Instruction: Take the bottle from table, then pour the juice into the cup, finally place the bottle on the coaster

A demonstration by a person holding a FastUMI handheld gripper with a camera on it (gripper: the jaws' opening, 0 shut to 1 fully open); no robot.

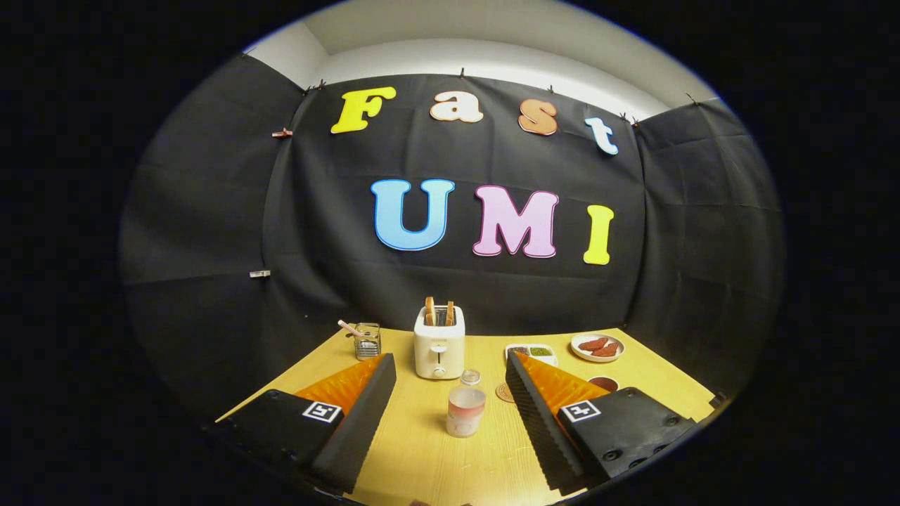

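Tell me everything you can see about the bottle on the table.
The bottle is small, clear and plastic-looking, with a pale cap. It stands upright on the yellow wooden table, holding pinkish-red juice in its lower part. It sits between the open gripper fingers, touching neither, in front of the white toaster and beside the round coaster. Only the table touches it.
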